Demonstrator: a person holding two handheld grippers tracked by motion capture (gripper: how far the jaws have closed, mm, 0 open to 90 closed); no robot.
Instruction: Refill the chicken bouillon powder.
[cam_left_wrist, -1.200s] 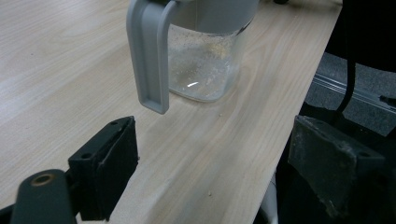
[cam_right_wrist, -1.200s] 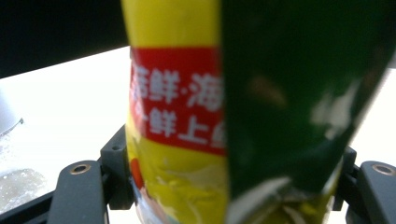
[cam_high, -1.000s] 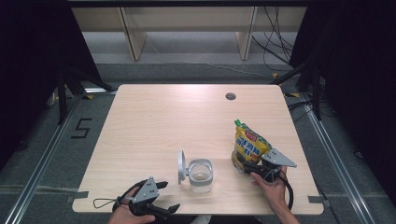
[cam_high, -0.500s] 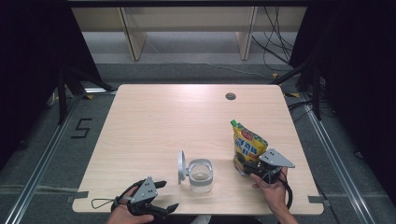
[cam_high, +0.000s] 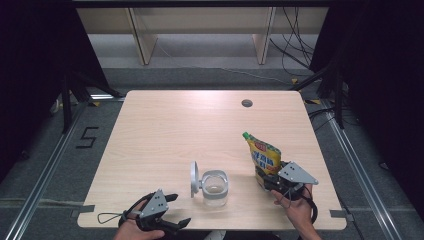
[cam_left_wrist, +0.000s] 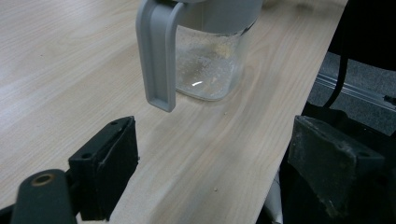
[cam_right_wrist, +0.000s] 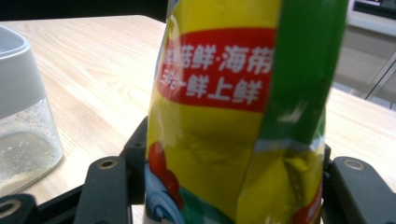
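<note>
From the high view, the right gripper (cam_high: 272, 181) sits at the near right of the table (cam_high: 170, 130), its jaws having just been closing around the base of a yellow seasoning pouch (cam_high: 264, 156), which stands tilted with its green spout pointing far and left, presumably gripped low so the top can tip toward the clear jar (cam_high: 215, 188) just to its left; the jar stands open, its grey lid (cam_high: 193, 178) hinged upright on the left side; the left gripper (cam_high: 172, 224) rests at the near edge, apart from the jar.

In the left gripper view, the jaws stand wide with nothing between them; the jar (cam_left_wrist: 212, 56) lies beyond.

In the right gripper view, the pouch (cam_right_wrist: 233, 121) stands pressed between both jaws, held.
</note>
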